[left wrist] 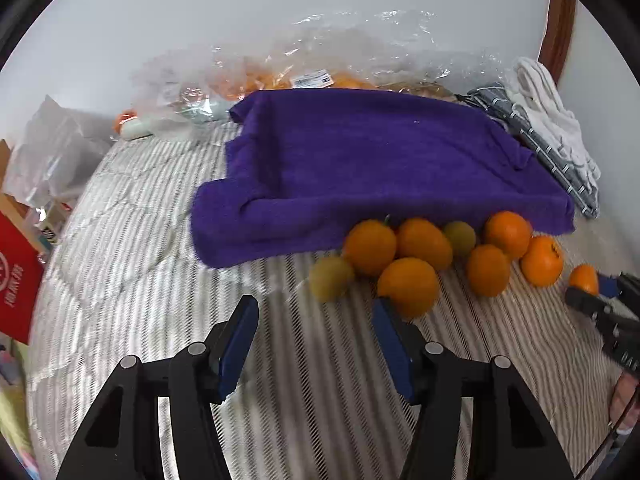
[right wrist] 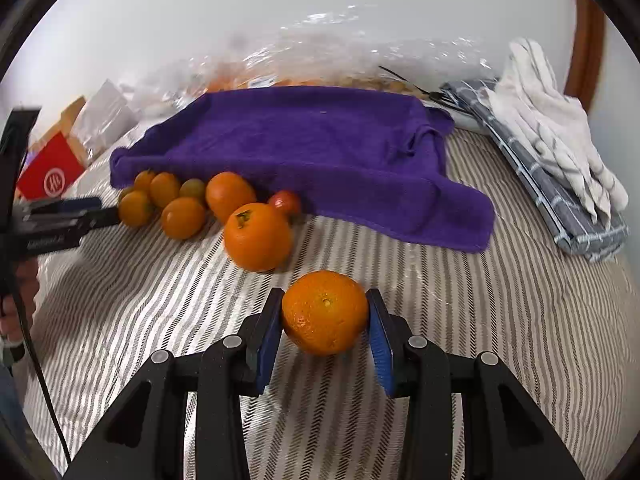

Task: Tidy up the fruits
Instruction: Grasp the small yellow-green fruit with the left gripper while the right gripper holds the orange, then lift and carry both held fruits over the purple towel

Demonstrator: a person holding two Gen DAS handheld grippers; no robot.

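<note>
Nearest, the right tongs (right wrist: 325, 320) pinch one round orange (right wrist: 325, 312) with dimpled, glossy skin, just above the striped bedcover (right wrist: 460, 320). The left tongs (left wrist: 316, 320) stand spread with nothing between them. Beyond, one larger orange fruit (right wrist: 258, 236) with a dark stem scar. Farther left, a cluster of small fruits (right wrist: 182, 200): five orange, one greenish, one red, beside a purple towel (right wrist: 300, 148).

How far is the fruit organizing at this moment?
Nothing looks sorted yet: the purple towel is bare. In hand: the right gripper is shut on one orange. The left gripper is open, holding nothing. Left: the fruit pile on the striped cover.
</note>
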